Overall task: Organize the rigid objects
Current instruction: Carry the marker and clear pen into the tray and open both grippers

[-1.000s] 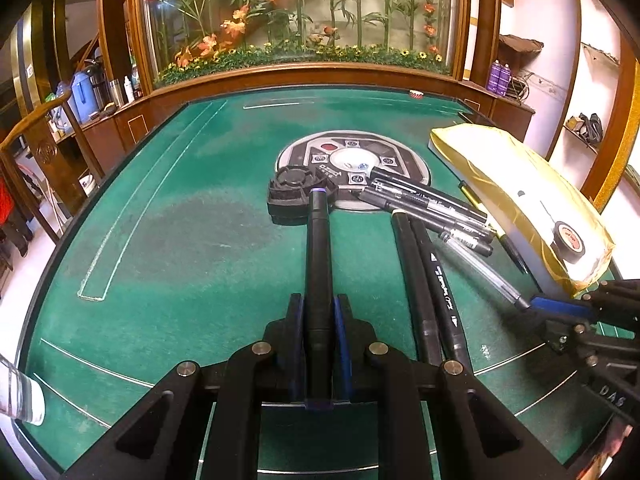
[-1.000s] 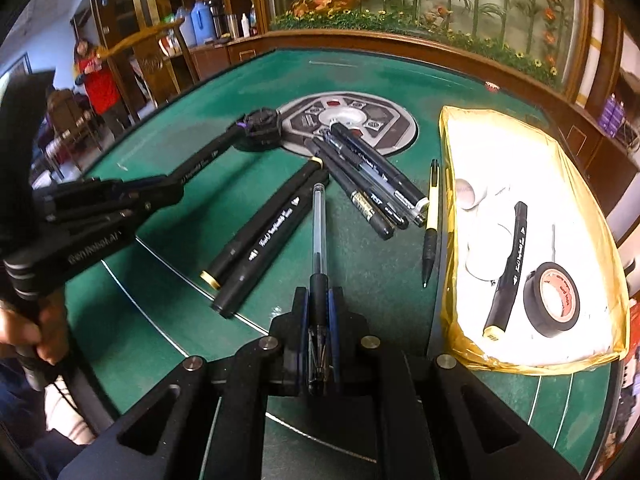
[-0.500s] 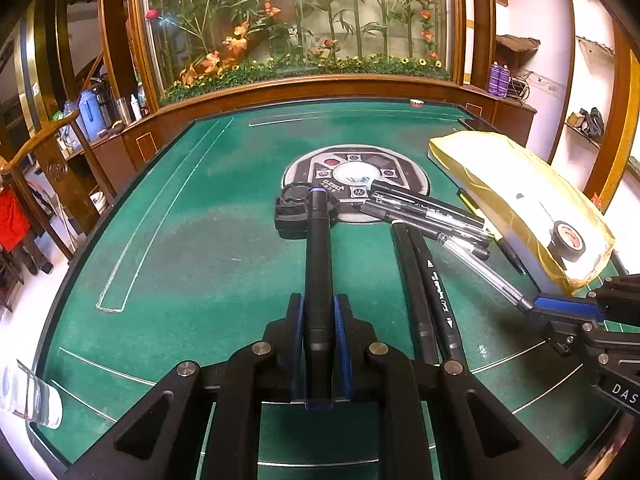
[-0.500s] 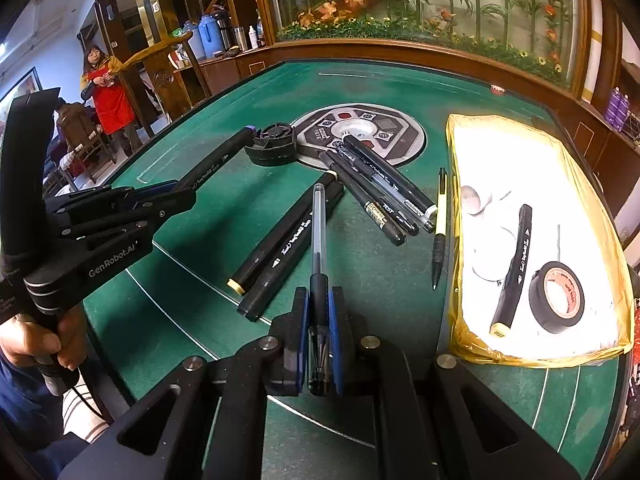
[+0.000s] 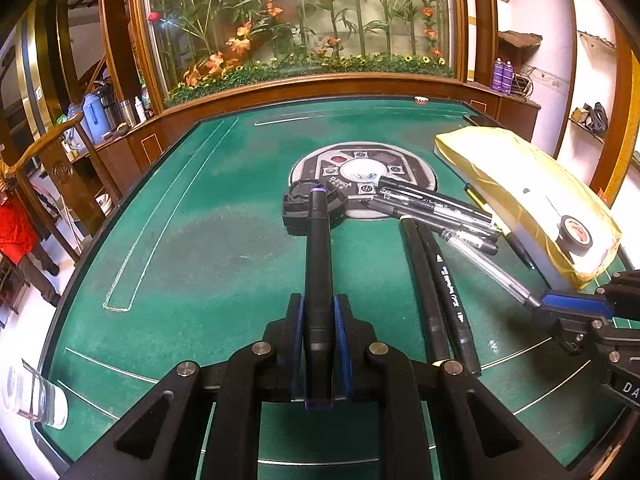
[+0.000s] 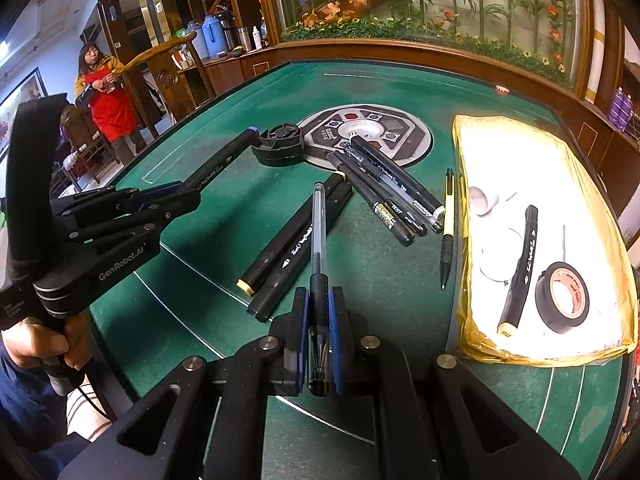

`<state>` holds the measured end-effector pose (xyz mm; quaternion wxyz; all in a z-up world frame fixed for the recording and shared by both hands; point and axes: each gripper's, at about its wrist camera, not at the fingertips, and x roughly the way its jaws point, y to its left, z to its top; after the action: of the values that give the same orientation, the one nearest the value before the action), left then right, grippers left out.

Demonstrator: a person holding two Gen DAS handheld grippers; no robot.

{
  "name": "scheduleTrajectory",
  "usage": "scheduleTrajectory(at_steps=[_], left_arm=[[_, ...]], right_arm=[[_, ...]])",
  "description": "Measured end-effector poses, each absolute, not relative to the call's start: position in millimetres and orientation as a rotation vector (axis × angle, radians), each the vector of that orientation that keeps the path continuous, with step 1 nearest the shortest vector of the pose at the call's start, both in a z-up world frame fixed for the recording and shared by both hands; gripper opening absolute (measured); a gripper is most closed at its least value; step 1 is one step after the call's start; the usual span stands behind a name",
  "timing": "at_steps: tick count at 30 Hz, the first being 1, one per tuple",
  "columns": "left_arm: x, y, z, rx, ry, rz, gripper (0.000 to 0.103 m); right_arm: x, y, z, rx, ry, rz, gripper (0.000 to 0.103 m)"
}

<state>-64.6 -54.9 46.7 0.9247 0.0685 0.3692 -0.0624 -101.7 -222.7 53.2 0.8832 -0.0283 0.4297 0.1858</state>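
Observation:
My left gripper (image 5: 319,312) is shut on a thick black marker (image 5: 318,256) with a purple end, held above the green table. It also shows in the right wrist view (image 6: 176,194). My right gripper (image 6: 319,304) is shut on a clear ballpoint pen (image 6: 318,224), also seen in the left wrist view (image 5: 488,268). Two black markers (image 6: 296,240) lie side by side on the felt. Several thin black pens (image 6: 384,188) lie fanned by the round centre panel (image 6: 368,132). A yellow-and-black pen (image 6: 447,228) lies beside the gold-edged white tray (image 6: 468,216).
The tray holds a black marker (image 6: 520,268) and a roll of black tape (image 6: 562,296). A black fan-like piece (image 6: 280,144) sits by the centre panel. A clear bottle (image 5: 28,396) stands at the table's near left edge. A person in red (image 6: 106,92) stands beyond the table.
Both grippers have lifted and drawn back a little with their pens still held. The objects on the table have not moved.

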Motion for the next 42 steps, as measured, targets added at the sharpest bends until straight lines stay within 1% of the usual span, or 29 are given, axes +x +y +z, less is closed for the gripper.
scheduleTrajectory(at_steps=[5, 12, 16, 22, 30, 36, 42], left_arm=[[-61, -48, 47, 0.109, 0.770, -0.144, 0.015], [-60, -23, 67, -0.018, 0.759, -0.203, 0.015], [-59, -28, 75, -0.038, 0.768, -0.228, 0.015], [-59, -71, 93, -0.007, 0.744, -0.304, 0.015], [-50, -159, 108, 0.001, 0.758, -0.466, 0.015], [-37, -223, 102, 0.008, 0.799, -0.547, 0.015], [-19, -264, 83, -0.007, 0.874, -0.573, 0.014]], right_arm=[[-102, -226, 55, -0.044, 0.889, 0.389, 0.009], [-102, -244, 67, 0.003, 0.851, 0.379, 0.009], [-102, -261, 73, 0.046, 0.826, 0.370, 0.009], [-101, -317, 85, 0.139, 0.776, 0.287, 0.009], [-101, -393, 82, 0.251, 0.746, 0.153, 0.009], [-84, -415, 68, 0.286, 0.773, 0.116, 0.009], [-70, -421, 59, 0.283, 0.799, 0.088, 0.009]])
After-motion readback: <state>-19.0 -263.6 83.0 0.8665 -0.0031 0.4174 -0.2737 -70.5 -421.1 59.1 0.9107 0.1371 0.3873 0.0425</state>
